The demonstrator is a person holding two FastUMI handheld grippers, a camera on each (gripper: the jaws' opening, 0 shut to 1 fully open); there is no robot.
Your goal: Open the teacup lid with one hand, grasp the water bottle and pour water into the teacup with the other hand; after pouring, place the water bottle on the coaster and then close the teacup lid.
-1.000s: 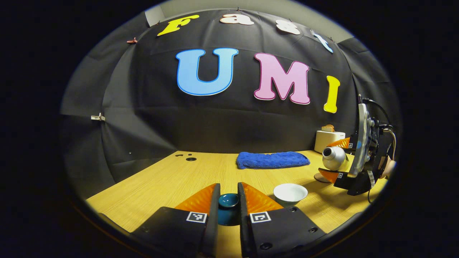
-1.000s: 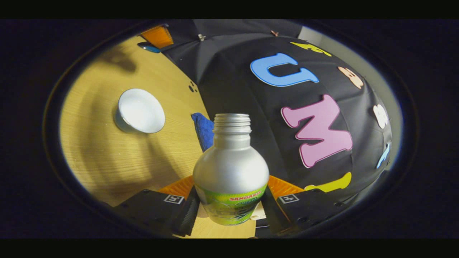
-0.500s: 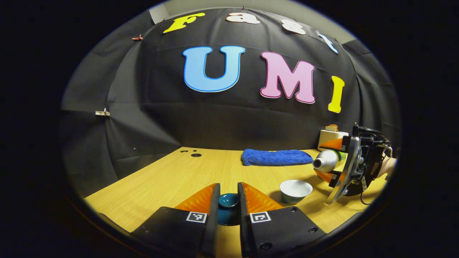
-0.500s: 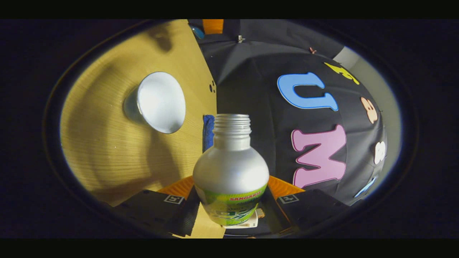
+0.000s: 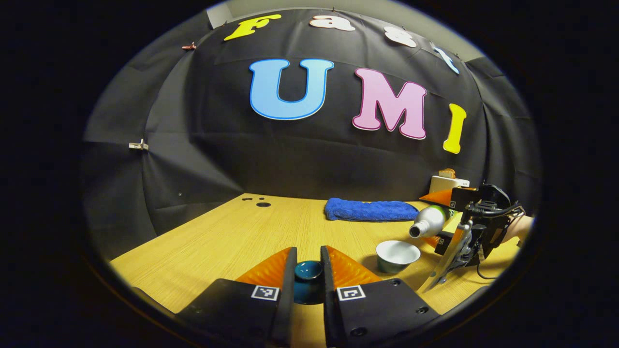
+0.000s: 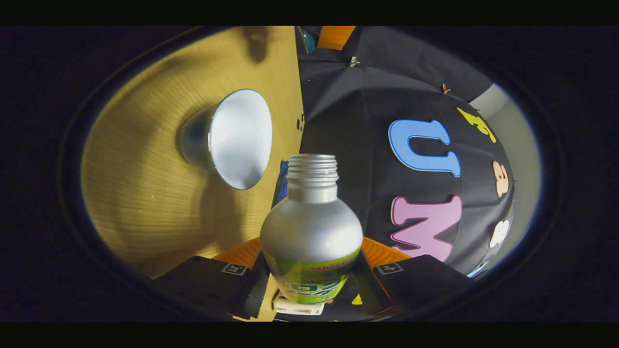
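**Silver bottle tips over, mouth nearly at the cup**

Silver and uncapped, the bottle (image 5: 430, 221) now lies close to level in the left gripper view, its mouth pointing toward 8 o'clock and just above the cup's (image 5: 397, 253) rim; a second ago it stood far more upright and farther back. No water shows leaving the mouth, so pouring looks about to begin, not done. The right gripper (image 6: 309, 270) pinches the bottle's (image 6: 311, 237) labelled body, both fingers pressed on it. The left gripper (image 5: 307, 275) clamps the teal lid (image 5: 308, 270), holding it clear of the cup.

The cup sits at 3 o'clock from the lid, well apart. A blue towel (image 5: 370, 210) lies behind at 12 o'clock, and a white box (image 5: 447, 182) stands near the far right corner. The table (image 5: 232, 241) to the left is bare wood, open for withdrawing the bottle.
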